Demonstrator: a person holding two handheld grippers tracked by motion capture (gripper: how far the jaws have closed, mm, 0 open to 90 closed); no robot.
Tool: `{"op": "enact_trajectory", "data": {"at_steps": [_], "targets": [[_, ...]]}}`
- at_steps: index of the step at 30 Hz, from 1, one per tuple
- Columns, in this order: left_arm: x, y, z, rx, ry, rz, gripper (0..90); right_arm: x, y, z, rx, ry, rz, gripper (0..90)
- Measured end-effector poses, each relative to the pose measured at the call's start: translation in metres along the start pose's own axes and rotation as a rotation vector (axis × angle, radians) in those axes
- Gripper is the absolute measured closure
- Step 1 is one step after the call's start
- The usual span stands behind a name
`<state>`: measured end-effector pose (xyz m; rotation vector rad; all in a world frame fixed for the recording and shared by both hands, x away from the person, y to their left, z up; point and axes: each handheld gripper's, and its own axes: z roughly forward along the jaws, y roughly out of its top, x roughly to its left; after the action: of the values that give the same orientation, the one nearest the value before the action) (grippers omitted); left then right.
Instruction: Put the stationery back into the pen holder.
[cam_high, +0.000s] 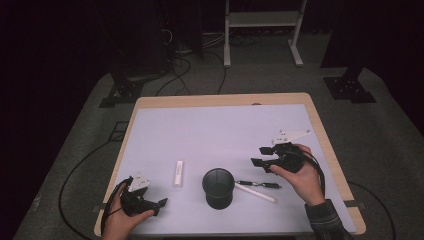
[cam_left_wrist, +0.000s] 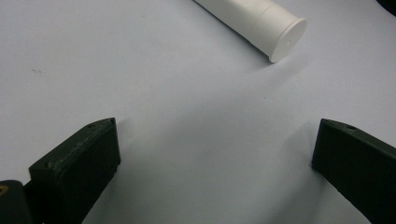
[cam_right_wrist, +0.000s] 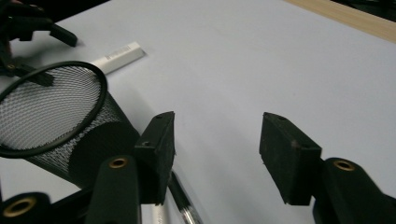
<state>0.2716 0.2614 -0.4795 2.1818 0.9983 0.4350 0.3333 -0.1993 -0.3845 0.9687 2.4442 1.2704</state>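
Overhead: mesh cup (cam_high: 218, 187) mid-table, two pens (cam_high: 256, 188) just right of it, white tube (cam_high: 178, 173) left. Right gripper (cam_high: 259, 156) above pens, jaws parted, empty (left gripper (cam_high: 161, 203) wide too). Risk: knocking cup over.

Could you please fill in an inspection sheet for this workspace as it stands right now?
Surface: wooden table under a pale mat.
Job's things: black mesh cup upright; black pen and white pen lying to its right; white tube lying to its left.
Clutter: nothing seen.
Grippers: left gripper open, held low over the mat near the tube, nothing between its fingers; right gripper open, empty, up and right of the pens.
Cables: black leads trailing from both grippers; loose cables on the floor behind.
Surroundings: dark room, white metal frame, black stand bases.
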Motion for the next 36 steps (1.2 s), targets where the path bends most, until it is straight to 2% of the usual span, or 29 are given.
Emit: {"op": "enact_trajectory", "data": {"at_steps": [8,9,14,19,25,27,36], "targets": [[0.0,0.0,0.0,0.002,0.001,0.003,0.2,-0.01,-0.012,-0.005,0.02,-0.06,0.015,32.1],[0.0,0.0,0.0,0.001,0.001,0.002,0.2,-0.012,-0.016,-0.006,0.025,-0.086,0.018,30.1],[0.0,0.0,0.0,0.0,0.0,0.002,0.1,-0.016,-0.025,-0.01,0.021,-0.118,0.026,24.2],[0.0,0.0,0.0,0.001,-0.001,-0.002,0.1,-0.024,-0.039,-0.018,0.018,-0.172,0.062,18.8],[0.0,0.0,0.0,0.001,-0.001,-0.001,0.0,-0.03,-0.053,-0.025,0.026,-0.209,0.097,18.0],[0.0,0.0,0.0,0.002,-0.001,-0.001,0.0,-0.033,-0.063,-0.028,0.035,-0.226,0.116,17.9],[0.0,0.0,0.0,0.003,-0.001,-0.001,0.1,-0.039,-0.09,-0.035,0.052,-0.248,0.161,18.0]]}}
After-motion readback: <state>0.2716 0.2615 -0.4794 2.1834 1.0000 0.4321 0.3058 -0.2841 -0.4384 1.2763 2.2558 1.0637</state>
